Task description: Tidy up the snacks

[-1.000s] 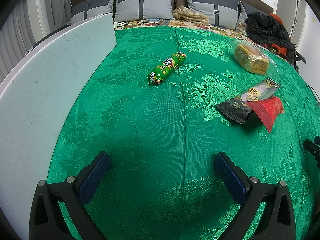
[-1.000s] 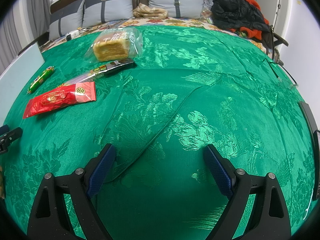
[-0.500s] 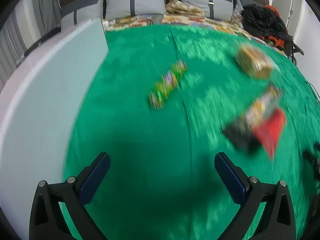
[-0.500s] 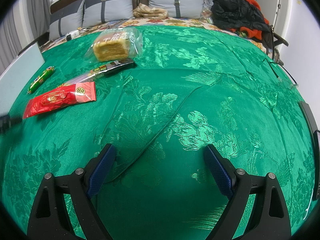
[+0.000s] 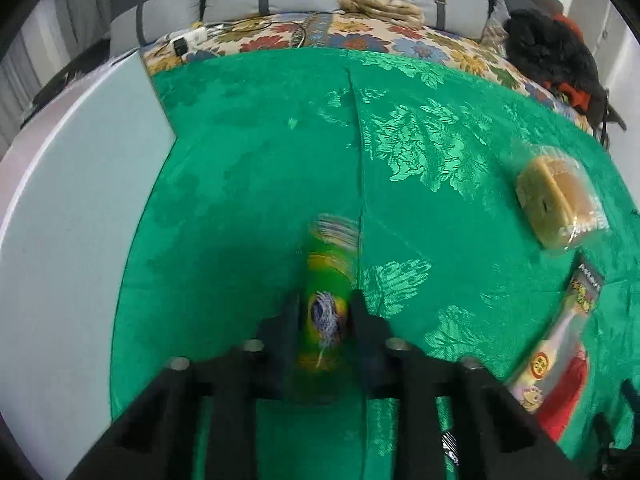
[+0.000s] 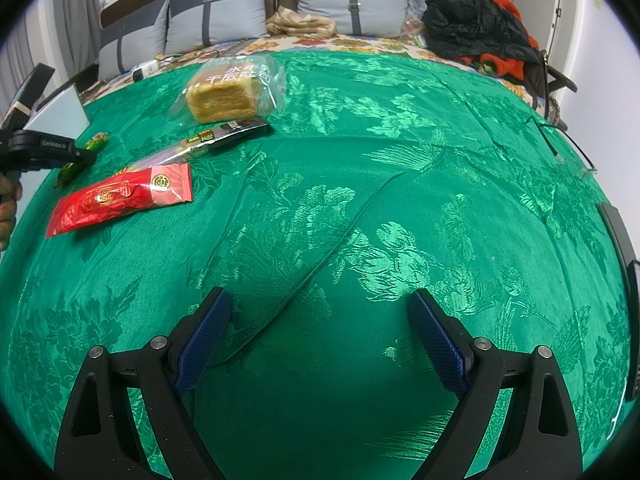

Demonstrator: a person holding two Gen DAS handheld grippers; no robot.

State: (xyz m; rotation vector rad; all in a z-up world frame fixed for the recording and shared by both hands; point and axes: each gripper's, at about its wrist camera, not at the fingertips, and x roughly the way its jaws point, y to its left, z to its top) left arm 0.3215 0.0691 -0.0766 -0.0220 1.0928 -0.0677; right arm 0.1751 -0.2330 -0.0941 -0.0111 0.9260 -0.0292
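A green sausage snack (image 5: 328, 264) lies on the green cloth (image 5: 260, 160) with its near part between the fingers of my left gripper (image 5: 325, 302). The jaws are closing and the pads press its sides. The right wrist view has the same gripper (image 6: 76, 156) at the far left, on the sausage (image 6: 96, 142). A red packet (image 6: 120, 196), a long clear and black packet (image 6: 216, 138) and bagged bread (image 6: 224, 96) lie apart to its right. My right gripper (image 6: 320, 320) hangs open over bare cloth, holding nothing.
A white board (image 5: 72, 220) runs along the cloth's left edge. Grey pillows (image 6: 208, 20) and a heap of black and red clothing (image 6: 480, 24) lie at the back. A thin cable (image 6: 560, 140) and a dark flat object (image 6: 622, 248) sit at the right edge.
My left gripper has moved forward to the green sausage and its jaws have closed around it. It now shows at the left edge of the right wrist view. The right gripper has stayed put.
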